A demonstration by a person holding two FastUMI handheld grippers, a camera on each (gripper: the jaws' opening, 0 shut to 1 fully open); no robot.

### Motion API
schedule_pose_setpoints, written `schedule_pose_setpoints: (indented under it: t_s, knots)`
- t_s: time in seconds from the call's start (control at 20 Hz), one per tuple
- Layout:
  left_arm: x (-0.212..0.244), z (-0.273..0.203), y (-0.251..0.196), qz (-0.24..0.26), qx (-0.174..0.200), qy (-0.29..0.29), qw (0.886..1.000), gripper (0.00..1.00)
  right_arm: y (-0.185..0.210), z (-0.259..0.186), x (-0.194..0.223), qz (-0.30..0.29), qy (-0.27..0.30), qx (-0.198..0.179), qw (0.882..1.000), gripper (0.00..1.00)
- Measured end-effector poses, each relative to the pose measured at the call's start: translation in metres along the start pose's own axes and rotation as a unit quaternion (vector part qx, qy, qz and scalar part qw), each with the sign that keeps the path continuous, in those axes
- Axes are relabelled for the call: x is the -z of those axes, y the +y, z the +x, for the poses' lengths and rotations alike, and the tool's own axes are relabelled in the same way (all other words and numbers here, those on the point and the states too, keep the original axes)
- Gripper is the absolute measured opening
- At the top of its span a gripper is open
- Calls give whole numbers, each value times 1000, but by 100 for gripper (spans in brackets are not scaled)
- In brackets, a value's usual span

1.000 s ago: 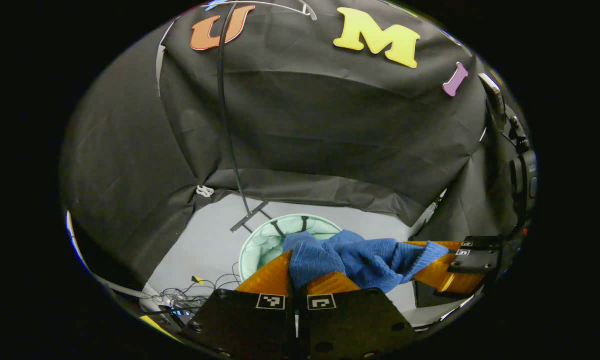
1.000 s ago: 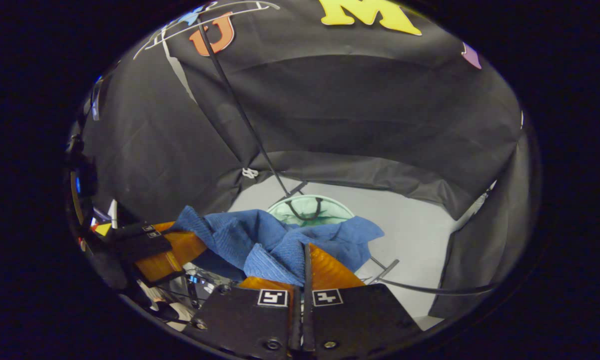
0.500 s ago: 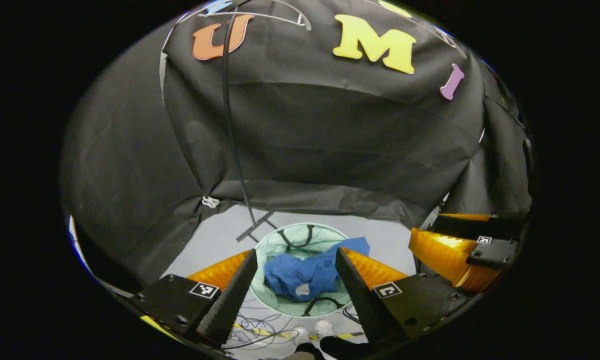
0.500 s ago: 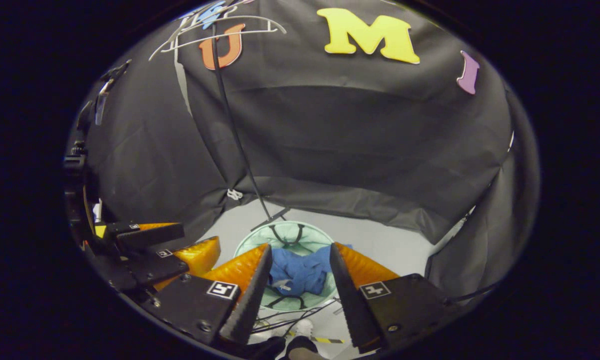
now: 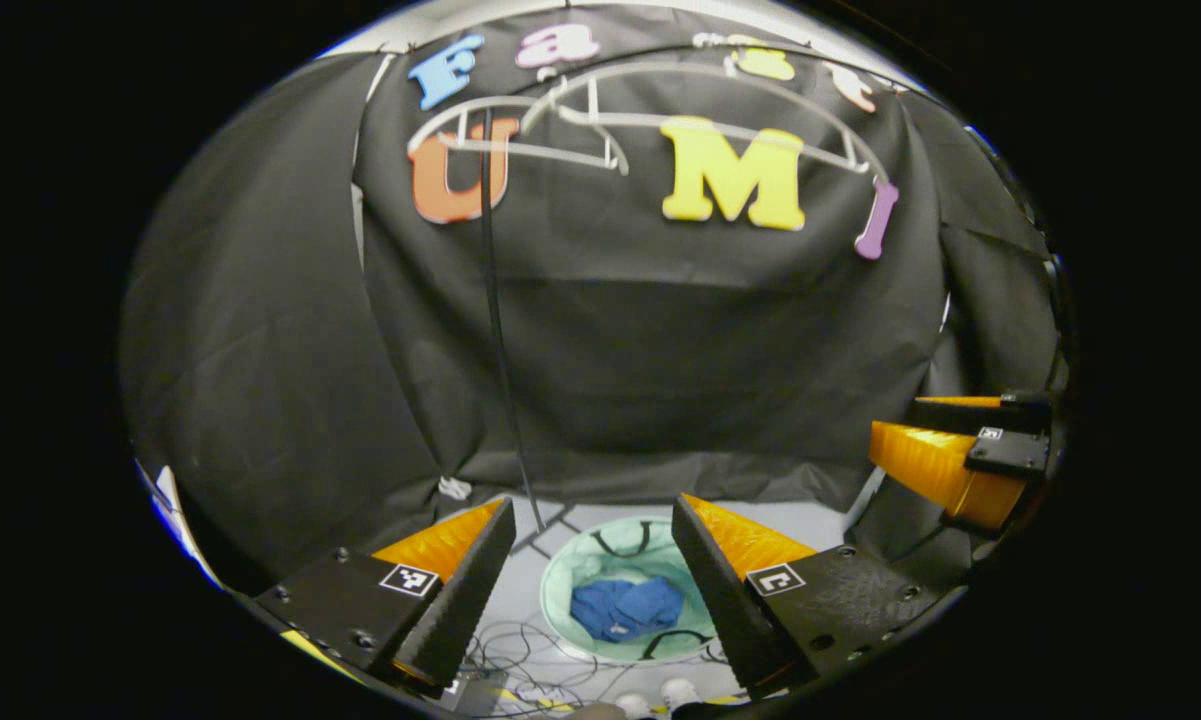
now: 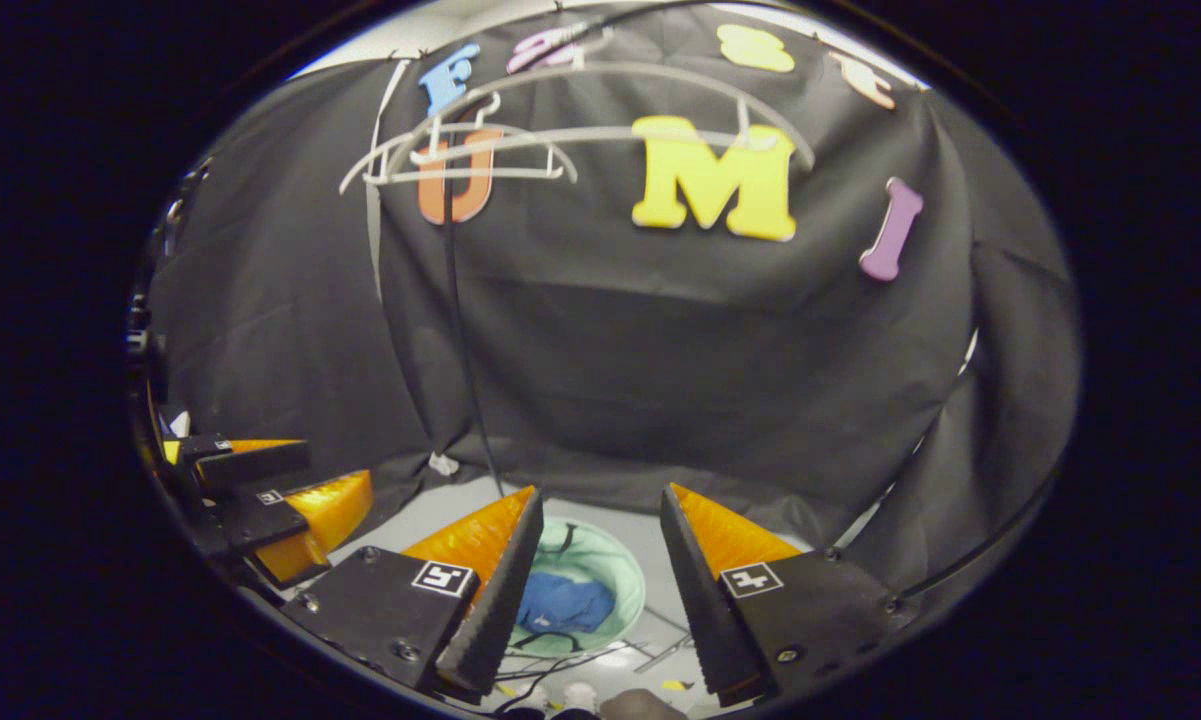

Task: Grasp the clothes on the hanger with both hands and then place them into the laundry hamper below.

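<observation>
- left gripper (image 5: 593,530): fingers spread wide, nothing between them. it sits at the bottom centre of the left gripper view, aimed down at the floor.
- right gripper (image 6: 600,520): also released and empty, bottom centre of the right gripper view. it also shows at the right edge of the left gripper view, well apart from the left one.
- blue clothes (image 5: 628,609): bunched in a heap inside the laundry hamper (image 5: 565,575), low in the frame between the left fingers. same heap in the right gripper view, low centre.
- hamper is round, pale green, open top, standing on the grey floor (image 6: 430,515). it sits right under the rack, so a straight drop lands in it.
- white hangers (image 5: 600,125): bare, on the rack in the upper centre of the frame. thin black pole (image 5: 500,340) runs down toward the hamper.
- judgement: garment is off the hanger and in the hamper, so the placing looks done. both grippers sit high above it, likely to stay clear of the rim.
- loose cables (image 5: 520,670) on the floor just beside the hamper, at the bottom edge; not in the way.
</observation>
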State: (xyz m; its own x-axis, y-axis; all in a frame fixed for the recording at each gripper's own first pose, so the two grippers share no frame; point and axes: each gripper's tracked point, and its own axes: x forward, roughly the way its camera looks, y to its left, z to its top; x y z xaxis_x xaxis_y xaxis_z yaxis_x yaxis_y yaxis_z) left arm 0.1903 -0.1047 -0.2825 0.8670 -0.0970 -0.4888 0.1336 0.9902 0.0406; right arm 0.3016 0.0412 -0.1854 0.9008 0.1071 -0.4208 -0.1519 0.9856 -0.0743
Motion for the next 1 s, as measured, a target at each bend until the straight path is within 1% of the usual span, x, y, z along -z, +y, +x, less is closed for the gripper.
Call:
schedule_pose_setpoints:
  t_s: [0.05,0.1,0.15,0.2,0.25,0.3,0.4,0.55,0.65,0.75,0.85,0.95,1.0]
  knots:
    - [-17,-14,2,6,0,-30,1000,98,-3,-21,-18,2,-20,8,1000,76]
    - [-36,-29,6,13,-4,-57,998,98,-6,-49,-37,8,-47,13,999,84]
    - [-49,-41,7,17,-8,-78,997,98,-7,-69,-54,12,-66,15,998,99]
    - [-62,-57,7,20,-10,-96,995,97,-8,-87,-65,12,-82,18,996,100]
    - [-76,-72,4,22,-9,-116,993,92,-8,-104,-78,17,-96,13,995,100]
    - [-86,-89,5,22,-10,-134,991,97,-10,-122,-85,26,-111,10,993,100]
    - [-119,-129,6,22,-10,-168,986,99,-18,-175,-108,42,-142,3,989,100]
    - [-137,-189,-3,11,-27,-202,979,100,-28,-235,-122,48,-178,-10,983,100]
    - [-145,-227,-7,4,-44,-229,972,100,-37,-272,-119,49,-203,-17,978,100]
    - [-145,-265,-9,7,-68,-244,967,100,-38,-297,-103,45,-215,-27,975,100]
    - [-132,-310,-10,15,-86,-246,965,100,-43,-329,-94,39,-217,-38,975,100]
    - [-125,-340,-18,19,-93,-243,965,100,-55,-354,-92,40,-225,-36,973,99]
    - [-118,-353,-23,19,-95,-239,966,100,-59,-369,-84,44,-226,-39,972,99]
